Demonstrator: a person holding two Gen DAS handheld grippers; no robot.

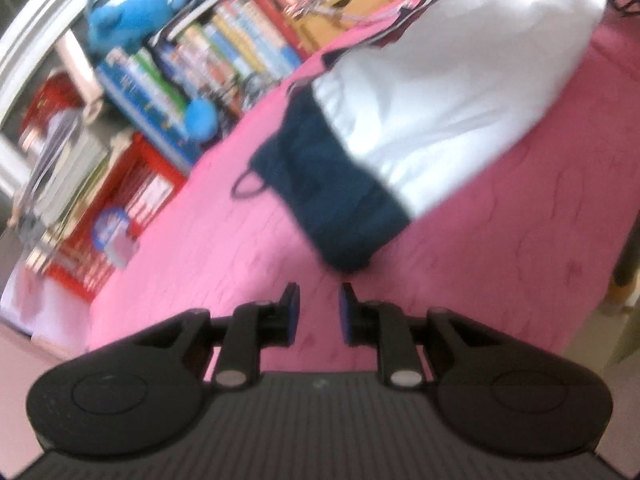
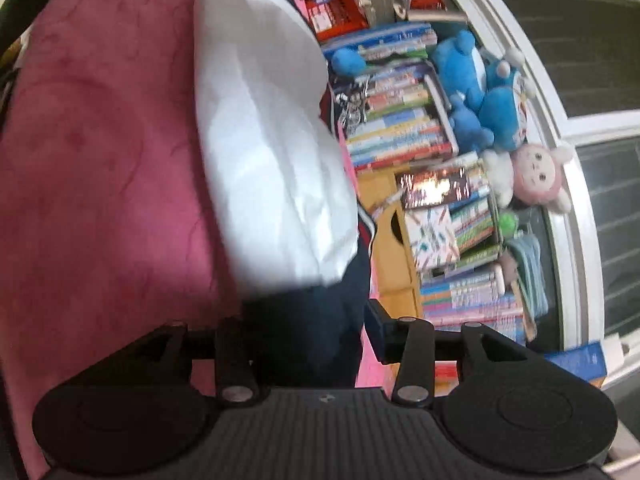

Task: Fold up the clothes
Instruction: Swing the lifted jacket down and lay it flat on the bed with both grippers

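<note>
Left fingers [image 1: 294, 312]: narrow gap, nothing between the pads; the left gripper [image 1: 319, 314] hangs over bare pink cover, just short of the garment's navy end. Right fingers [image 2: 374, 320]: set well apart, the navy cloth lying in the gap; only one finger shows clearly, and I cannot tell whether the pads press the fabric. The right gripper [image 2: 310, 328] sits at that dark edge.

Bed [image 1: 520, 220]: pink patterned cover, fills most of both views. The garment [image 1: 420, 120], white body with navy band and striped trim, lies puffed and uneven across it, navy end nearest each camera.

Window [image 2: 580, 128]: white frame, dark panes. Below it, stacked books [image 2: 400, 128] in rows. Blue plush toys [image 2: 488, 92] on the books; a pink plush doll [image 2: 536, 176] beside them. Both views motion-blurred.
</note>
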